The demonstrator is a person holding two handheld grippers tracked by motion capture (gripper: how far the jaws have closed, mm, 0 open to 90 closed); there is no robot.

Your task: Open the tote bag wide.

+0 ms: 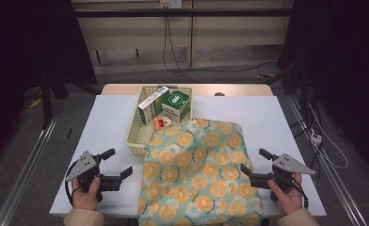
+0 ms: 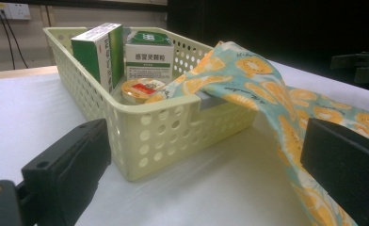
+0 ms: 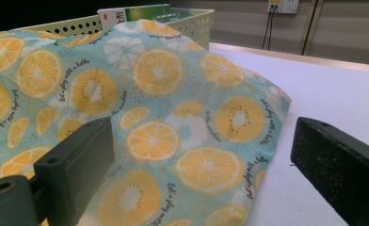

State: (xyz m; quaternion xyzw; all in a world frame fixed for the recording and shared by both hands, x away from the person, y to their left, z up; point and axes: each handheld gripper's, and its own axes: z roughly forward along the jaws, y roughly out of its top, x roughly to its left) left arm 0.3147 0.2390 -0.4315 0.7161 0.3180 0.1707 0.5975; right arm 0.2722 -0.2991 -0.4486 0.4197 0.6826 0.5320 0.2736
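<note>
Two hand-held grippers, left (image 1: 118, 164) and right (image 1: 254, 166), rest with jaws spread and empty on either side of a limp, light orange-print cloth (image 1: 199, 172) draped from a yellow basket (image 1: 134, 133) to the table's near edge; its side hems look easiest to pinch

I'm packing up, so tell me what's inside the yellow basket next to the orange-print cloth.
The basket holds two upright green-and-white boxes and a small round tub. The cloth drapes over its near corner, so anything beneath that part is hidden.
</note>
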